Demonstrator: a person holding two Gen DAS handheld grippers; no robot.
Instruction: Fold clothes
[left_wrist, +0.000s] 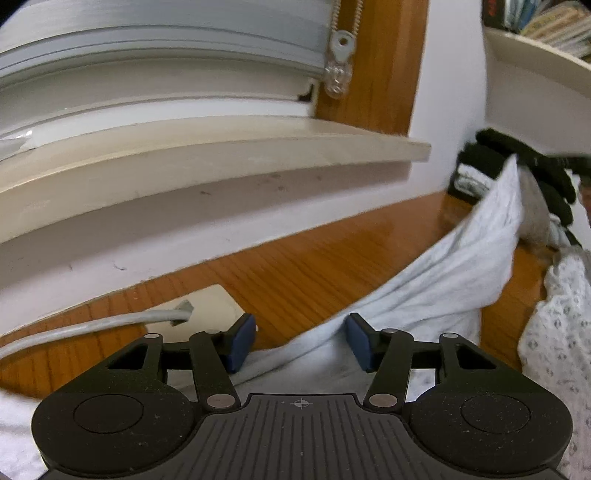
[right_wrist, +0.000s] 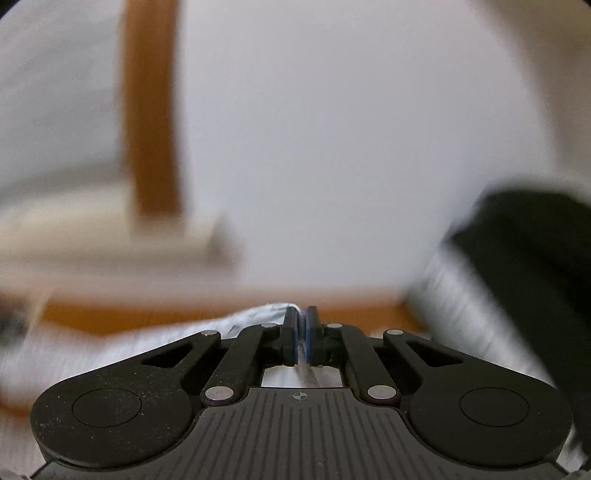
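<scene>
The right gripper (right_wrist: 302, 338) is pinching the pale garment (left_wrist: 461, 273) edge; the left gripper (left_wrist: 301, 341) is hovering open above it. Judging by this, the left fingers (left_wrist: 242, 341) should be clamping the near hem before lifting off the worktop (left_wrist: 314, 254).

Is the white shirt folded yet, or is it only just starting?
Only just starting. Done: nothing looks folded; the white cloth lies rumpled across the wooden table. In hand: the right gripper is shut on an edge of the cloth, pulling it up. The left gripper is open above it. Left: all the folding, plus the patterned garment beside it.
</scene>
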